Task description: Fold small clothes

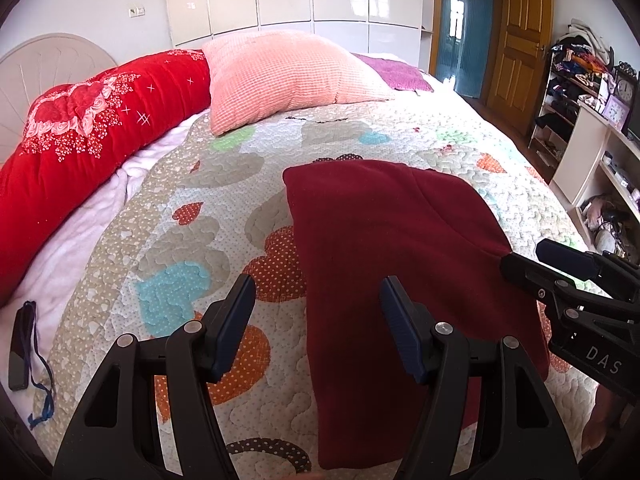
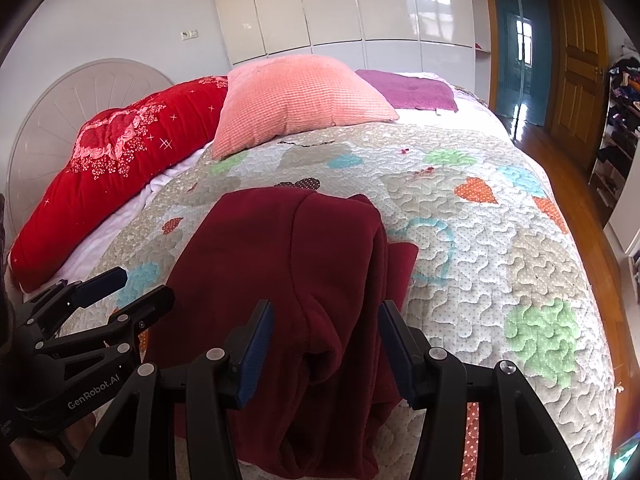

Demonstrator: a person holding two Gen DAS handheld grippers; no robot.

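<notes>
Bedroom w/ a patchwork quilt (image 1: pixel 192 208) over the bed; pink pillow (image 1: pixel 288 76) is the landmark at the head end. Nearer the camera than the pillow, a dark red garment (image 1: pixel 384 240) lies on the quilt, partly folded into a rough slab. From the right wrist view its right side is bunched in thick lengthwise ridges, w/ one flap poking out toward the side away from the red bolster (image 2: pixel 116 176).

Left gripper (image 1: pixel 318 312): jaws apart, about mid-spread, nothing between the pads; it sits over the garment's left edge, well short of the pillow. Right gripper (image 2: pixel 326 340): also parted approx halfway, straddling the bunched ridge, but pads not pressing cloth as far as I can tell.

Risks, my read:
- right pads closing on the ridge may catch only the top layer, so the fold slides apart on lifting
- fleece-like cloth may drag the quilt w/ it
- loose flap could end up trapped inside, giving a lumpy fold
</notes>
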